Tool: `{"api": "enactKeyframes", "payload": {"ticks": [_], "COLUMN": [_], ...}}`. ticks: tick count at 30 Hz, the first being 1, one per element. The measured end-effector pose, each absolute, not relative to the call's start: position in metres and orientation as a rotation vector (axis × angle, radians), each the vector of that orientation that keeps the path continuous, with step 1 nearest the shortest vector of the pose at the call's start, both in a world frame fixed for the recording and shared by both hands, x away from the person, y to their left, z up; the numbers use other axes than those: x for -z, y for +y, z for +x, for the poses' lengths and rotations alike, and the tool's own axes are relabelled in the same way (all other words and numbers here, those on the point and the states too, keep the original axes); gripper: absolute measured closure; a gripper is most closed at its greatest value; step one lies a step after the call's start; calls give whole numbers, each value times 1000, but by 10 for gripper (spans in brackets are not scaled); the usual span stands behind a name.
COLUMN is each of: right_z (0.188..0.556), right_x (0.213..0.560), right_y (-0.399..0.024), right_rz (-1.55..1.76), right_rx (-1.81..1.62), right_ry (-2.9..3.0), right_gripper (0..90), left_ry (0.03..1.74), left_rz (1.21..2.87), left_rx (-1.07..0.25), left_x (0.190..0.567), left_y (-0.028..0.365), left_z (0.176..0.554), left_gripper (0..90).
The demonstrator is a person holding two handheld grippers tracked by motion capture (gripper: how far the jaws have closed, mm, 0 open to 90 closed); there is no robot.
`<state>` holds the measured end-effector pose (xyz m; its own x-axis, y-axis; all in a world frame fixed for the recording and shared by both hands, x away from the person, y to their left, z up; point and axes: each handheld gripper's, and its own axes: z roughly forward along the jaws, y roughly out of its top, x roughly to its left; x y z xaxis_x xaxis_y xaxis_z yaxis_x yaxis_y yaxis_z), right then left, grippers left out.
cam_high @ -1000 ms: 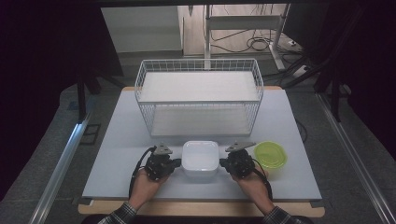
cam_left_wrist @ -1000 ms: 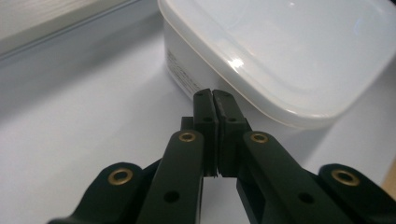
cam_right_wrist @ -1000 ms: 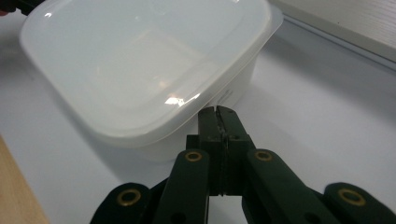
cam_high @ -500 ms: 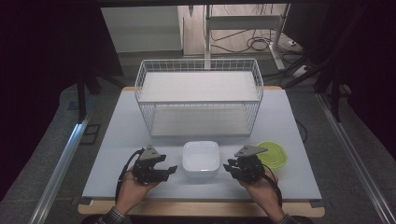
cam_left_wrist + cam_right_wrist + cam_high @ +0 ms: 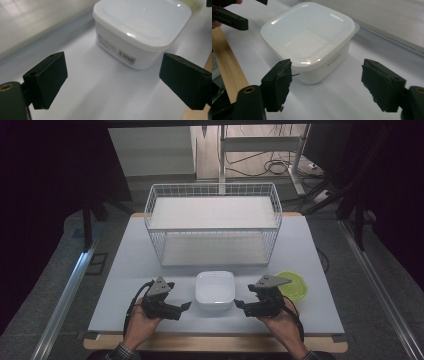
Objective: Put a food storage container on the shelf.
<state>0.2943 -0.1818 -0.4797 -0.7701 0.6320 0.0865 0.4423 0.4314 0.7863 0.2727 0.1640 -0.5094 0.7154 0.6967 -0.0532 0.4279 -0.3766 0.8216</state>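
A white square lidded plastic container [image 5: 215, 290] [image 5: 142, 27] [image 5: 308, 40] rests on the pale table near its front edge. My left gripper [image 5: 184, 308] [image 5: 113, 81] sits just left of it, apart from it, its jaws having just been opening, with only bare table between them. My right gripper [image 5: 241, 307] [image 5: 327, 83] is just right of the container, jaws also having just been opening and wide apart, holding nothing. Both point inward at the container. A lime-green round lid or bowl [image 5: 292, 285] lies behind the right gripper.
A white wire basket [image 5: 214, 222] stands at the back middle of the table [image 5: 320, 245]. The wooden front edge [image 5: 227, 67] of the table runs close under both hands. Metal rails flank the table on the floor.
Both grippers drew outward from the container's sides, the left to the left and the right to the right, and their jaws spread open. The container stayed in place.
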Motion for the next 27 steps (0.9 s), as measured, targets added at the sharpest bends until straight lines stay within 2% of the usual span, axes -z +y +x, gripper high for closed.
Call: {"api": "enactKeyframes", "payload": {"ticks": [5,15,20,24,27], "right_z": [299,311,317,325,330], "right_x": [483,485,483,480,481], "right_y": [-176,-166,-161,-157,-157], "right_rz": [887,914,958,1027,1060], "right_rx": [-1259,-1249,-1252,-1220,-1234], "right_ry": [2483,2497,2516,2527,2536], "right_gripper": [142,36,37,145,162], "left_ry": [876,862,866,874,882], "left_rz": [2052,2062,2018,2008,1998], "left_rx": [-349,-254,-229,-205,-184], "left_x": [510,505,503,504,506], "left_y": [156,133,134,134,132], "left_z": [279,295,300,308,315], "left_gripper": [62,33,75,150,158]}}
